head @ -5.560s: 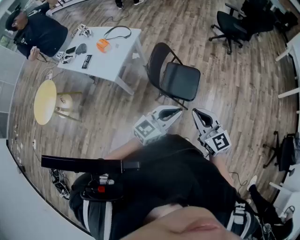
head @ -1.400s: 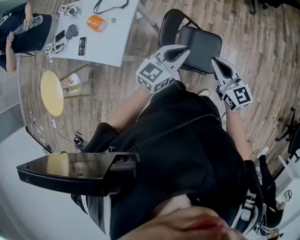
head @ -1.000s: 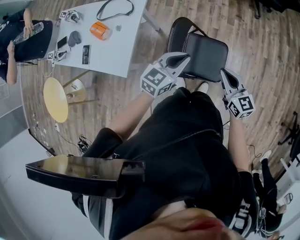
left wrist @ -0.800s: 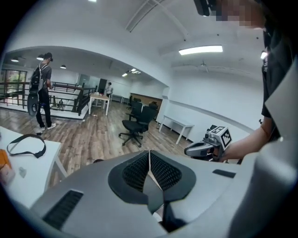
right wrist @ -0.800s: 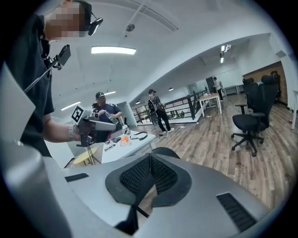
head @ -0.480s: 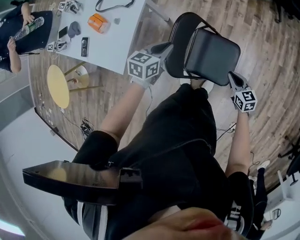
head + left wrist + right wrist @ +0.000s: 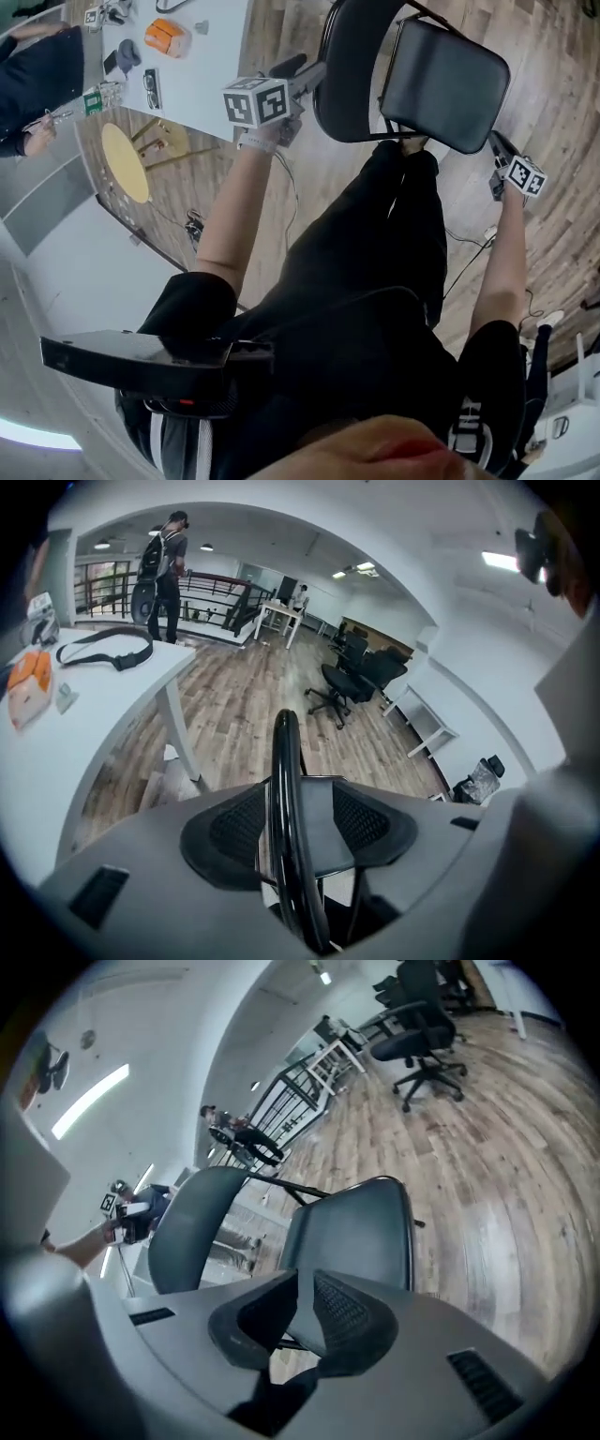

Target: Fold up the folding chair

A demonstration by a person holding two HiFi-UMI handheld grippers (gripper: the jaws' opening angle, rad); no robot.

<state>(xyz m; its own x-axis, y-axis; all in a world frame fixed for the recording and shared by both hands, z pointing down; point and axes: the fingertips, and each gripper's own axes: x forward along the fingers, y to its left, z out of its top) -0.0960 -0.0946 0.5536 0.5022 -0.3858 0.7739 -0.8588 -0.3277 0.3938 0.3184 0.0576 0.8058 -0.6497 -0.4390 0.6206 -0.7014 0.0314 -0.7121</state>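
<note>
The black folding chair stands open in front of me, its seat (image 7: 445, 80) to the right of its curved backrest (image 7: 349, 94). My left gripper (image 7: 314, 70) is at the backrest's left edge. In the left gripper view the black backrest rim (image 7: 284, 761) runs upright between the jaws of my left gripper (image 7: 298, 794), which are opening, with a gap on the right side. My right gripper (image 7: 494, 141) hangs by the seat's right corner. In the right gripper view its jaws (image 7: 302, 1288) are almost together, just starting to part, with nothing between them; the seat (image 7: 352, 1232) and backrest (image 7: 187, 1232) lie beyond.
A white table (image 7: 211, 66) with an orange object (image 7: 161, 36) and small devices stands left of the chair. A round yellow stool (image 7: 125, 161) and a seated person (image 7: 37, 75) are further left. Office chairs (image 7: 337, 682) stand across the wooden floor.
Both grippers have dropped toward the chair. The left one has reached the backrest's edge and its jaws have opened around the rim. The right one has sunk beside the seat.
</note>
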